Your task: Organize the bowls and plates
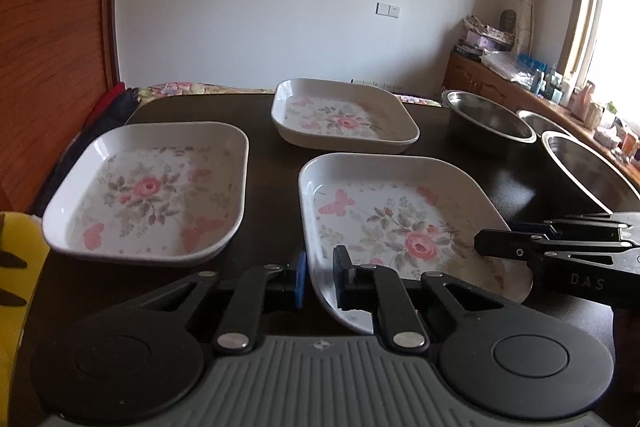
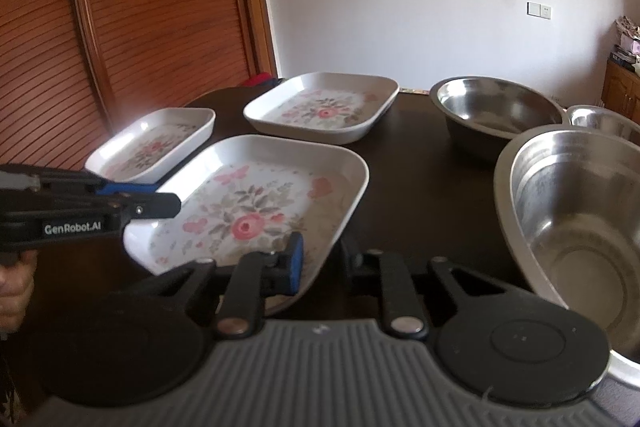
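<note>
Left wrist view shows the nearest floral plate [image 1: 404, 227] on the dark table [image 1: 272, 195], its near left wall clamped between the left gripper [image 1: 320, 273] pads. The right gripper [image 2: 320, 259] pinches the same plate's opposite near corner, one pad inside the wall, one outside. Two matching plates sit apart: the left plate [image 1: 148, 191] beside it and the far plate [image 1: 344, 115] behind. Three steel bowls [image 2: 576, 227] stand to the right. The step looks like a two-handed pickup; next calls for an even lift, then nesting it squarely into another plate.
</note>
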Available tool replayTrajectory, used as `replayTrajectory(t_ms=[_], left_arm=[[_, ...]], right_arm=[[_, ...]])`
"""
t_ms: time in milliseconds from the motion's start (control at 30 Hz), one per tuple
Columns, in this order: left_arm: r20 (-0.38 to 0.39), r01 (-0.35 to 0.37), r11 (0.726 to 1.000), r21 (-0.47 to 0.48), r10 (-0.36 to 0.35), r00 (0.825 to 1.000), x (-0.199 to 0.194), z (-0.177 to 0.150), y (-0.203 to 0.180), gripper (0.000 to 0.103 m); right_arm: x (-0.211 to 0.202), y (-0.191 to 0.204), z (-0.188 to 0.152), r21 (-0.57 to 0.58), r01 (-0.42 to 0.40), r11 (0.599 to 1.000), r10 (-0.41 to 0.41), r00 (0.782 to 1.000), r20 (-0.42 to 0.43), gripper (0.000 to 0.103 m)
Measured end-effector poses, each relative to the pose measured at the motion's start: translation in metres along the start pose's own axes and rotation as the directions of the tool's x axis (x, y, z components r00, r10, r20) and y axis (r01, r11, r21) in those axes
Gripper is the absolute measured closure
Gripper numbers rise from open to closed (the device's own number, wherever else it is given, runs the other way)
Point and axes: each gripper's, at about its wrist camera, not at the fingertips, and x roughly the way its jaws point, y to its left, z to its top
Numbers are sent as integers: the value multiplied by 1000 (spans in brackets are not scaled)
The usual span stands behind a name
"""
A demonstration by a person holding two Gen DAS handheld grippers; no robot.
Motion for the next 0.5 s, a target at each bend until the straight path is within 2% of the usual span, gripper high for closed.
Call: replayTrajectory(t_ms=[233,500], left_arm=[[50,6,1000,-1,-6,999,-19,-4,-4,59],[120,9,1000,-13,-8,993,-54,-13,-11,59]], right_arm=[[-2,-4,-2,41,-24,999,24,1000,16,87],[-23,-4,-4,78,-74,994,70,996,60,89]])
